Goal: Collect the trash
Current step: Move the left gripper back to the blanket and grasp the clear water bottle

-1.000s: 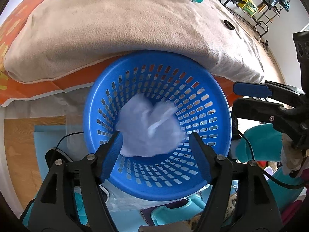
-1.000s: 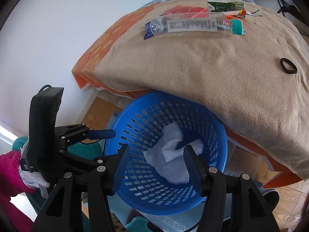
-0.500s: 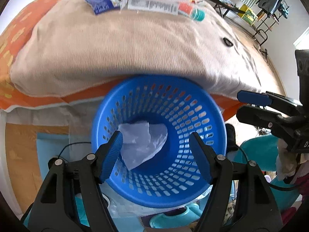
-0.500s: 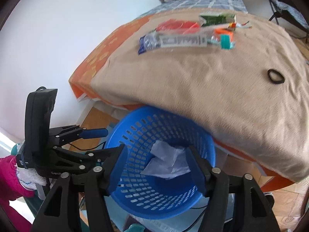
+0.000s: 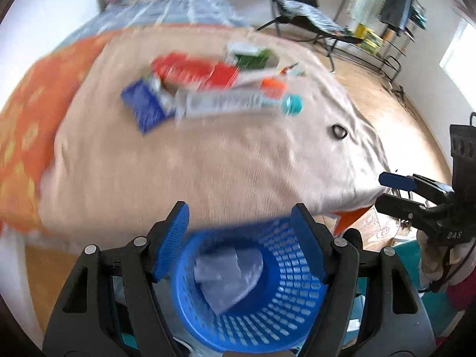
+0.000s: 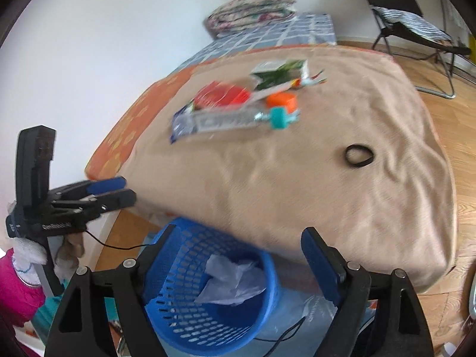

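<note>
A blue perforated basket (image 5: 285, 306) (image 6: 178, 306) stands on the floor against the bed, with a crumpled pale plastic bag (image 5: 229, 276) (image 6: 232, 279) inside. Both grippers hover above it, open and empty: the left gripper (image 5: 241, 241) and the right gripper (image 6: 247, 255). On the beige blanket (image 5: 178, 163) (image 6: 312, 178) lies a trash pile: a clear plastic bottle with a teal cap (image 5: 232, 104) (image 6: 238, 119), a blue wrapper (image 5: 142, 107), a red wrapper (image 5: 190, 70) (image 6: 223, 95), a green packet (image 5: 253, 56) (image 6: 279, 74) and an orange piece (image 6: 282, 99).
A black hair tie (image 5: 339, 132) (image 6: 358, 156) lies on the blanket to the right. The other gripper shows at the side of each view (image 5: 416, 196) (image 6: 89, 196). A folding chair (image 6: 410, 26) and wooden floor (image 6: 446, 113) lie beyond the bed.
Both grippers have lifted and tilted up from looking down into the basket. The bag has settled in the basket. The bed top and trash pile now fill the views.
</note>
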`<state>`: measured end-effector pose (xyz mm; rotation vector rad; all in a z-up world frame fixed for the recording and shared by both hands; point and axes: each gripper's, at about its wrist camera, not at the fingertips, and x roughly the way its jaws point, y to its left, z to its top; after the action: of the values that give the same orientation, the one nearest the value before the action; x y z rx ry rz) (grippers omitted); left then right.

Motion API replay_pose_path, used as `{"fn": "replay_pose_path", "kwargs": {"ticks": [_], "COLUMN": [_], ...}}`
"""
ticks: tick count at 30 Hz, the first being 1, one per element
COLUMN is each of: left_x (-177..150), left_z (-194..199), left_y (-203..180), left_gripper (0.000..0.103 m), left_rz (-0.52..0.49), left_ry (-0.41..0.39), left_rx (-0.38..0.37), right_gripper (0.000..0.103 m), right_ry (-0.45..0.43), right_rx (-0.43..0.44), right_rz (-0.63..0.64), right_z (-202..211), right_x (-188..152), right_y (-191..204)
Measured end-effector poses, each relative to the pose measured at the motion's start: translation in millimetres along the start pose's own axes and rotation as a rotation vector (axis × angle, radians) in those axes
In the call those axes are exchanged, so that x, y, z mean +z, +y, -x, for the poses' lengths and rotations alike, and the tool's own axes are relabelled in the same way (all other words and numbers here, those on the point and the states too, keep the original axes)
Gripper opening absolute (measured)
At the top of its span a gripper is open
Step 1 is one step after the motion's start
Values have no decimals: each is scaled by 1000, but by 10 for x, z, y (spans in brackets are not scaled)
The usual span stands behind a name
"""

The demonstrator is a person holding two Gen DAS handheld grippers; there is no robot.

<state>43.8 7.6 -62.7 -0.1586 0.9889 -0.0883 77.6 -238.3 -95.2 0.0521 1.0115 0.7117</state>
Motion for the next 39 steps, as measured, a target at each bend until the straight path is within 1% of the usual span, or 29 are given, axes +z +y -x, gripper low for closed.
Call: {"fn": "replay_pose_path", "kwargs": {"ticks": [2, 6, 9, 12, 14, 16, 18, 21, 27, 31, 33, 35, 39], "left_x": [157, 483, 727, 878, 998, 1084, 1144, 1166, 1087, 1047, 1054, 1058, 1024], "left_z": [-1, -108, -299, -485, -641, -732, -822, -933, -1149, -1255, -1308, -1368, -1461], "left_y": [-37, -118, -239, -306, -287, -259, -250, -246, -320, -341, -318, -302, -320], "left_gripper": [73, 73, 73, 73, 73, 73, 73, 73, 73, 73, 79, 82, 82], "left_rz": [-44, -137, -249, -315, -322, -312, -324, -363, -449, -491, -489, -495, -536], "left_ry": [-19, -33, -6, 19, 58, 73, 81, 103, 156, 159, 168, 175, 186], "left_rx": [-1, 4, 4, 20, 3, -19, -8, 18, 62, 141, 150, 156, 178], "right_gripper": [85, 85, 85, 85, 85, 85, 85, 85, 85, 85, 85, 85, 85], "right_ry": [-12, -22, -16, -14, -13, -10, -6, -4, -8, -9, -6, -4, -3], "right_rx": [-15, -24, -26, -33, -42, -42, -37, -30, -25, -38, -39, -39, -39], "right_rz": [-22, -78, -125, -161, -175, -184, -191, -189, -177, -178, -186, -198, -212], "right_z": [31, 59, 40, 28, 19, 20, 16, -1, 12, 8, 0, -14, -23], "right_x": [75, 157, 203, 217, 216, 186, 176, 181, 218, 243, 249, 262, 271], "right_y": [-88, -272, -409, -532, -596, -633, -655, -649, -635, -656, -680, -704, -729]}}
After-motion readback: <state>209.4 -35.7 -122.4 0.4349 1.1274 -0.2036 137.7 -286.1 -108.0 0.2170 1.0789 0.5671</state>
